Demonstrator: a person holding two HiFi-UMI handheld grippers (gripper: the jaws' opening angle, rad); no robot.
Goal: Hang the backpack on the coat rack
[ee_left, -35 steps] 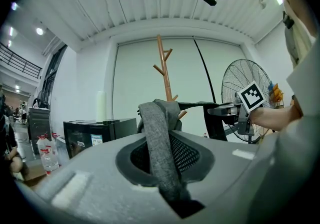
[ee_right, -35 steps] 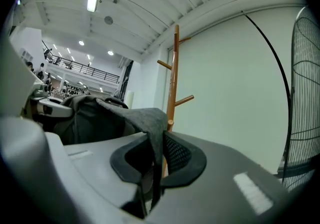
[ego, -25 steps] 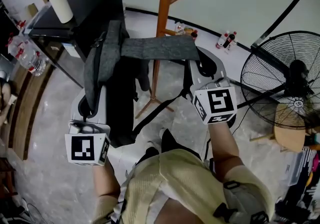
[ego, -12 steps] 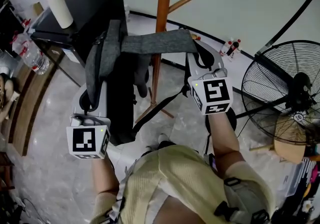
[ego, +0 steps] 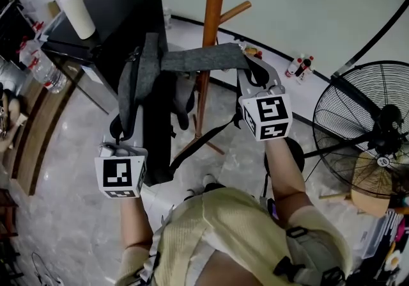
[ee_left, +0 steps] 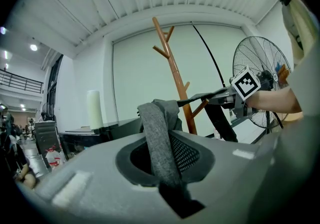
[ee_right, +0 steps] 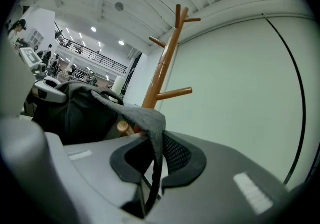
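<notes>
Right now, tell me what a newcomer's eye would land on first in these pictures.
A dark backpack hangs at the centre by its grey straps, one strap clamped in the left gripper's jaws and the other in the right gripper's. Just behind it rises the wooden coat rack, its pegs bare. A big standing fan fills the right edge.

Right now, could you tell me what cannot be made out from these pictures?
Coat rack: top cut off by the head view's upper edge; base partly behind the backpack.
Bottles: head view, labels too small to read.
Fan: cut by the head view's right edge.
Distant people: right gripper view, too small.
</notes>
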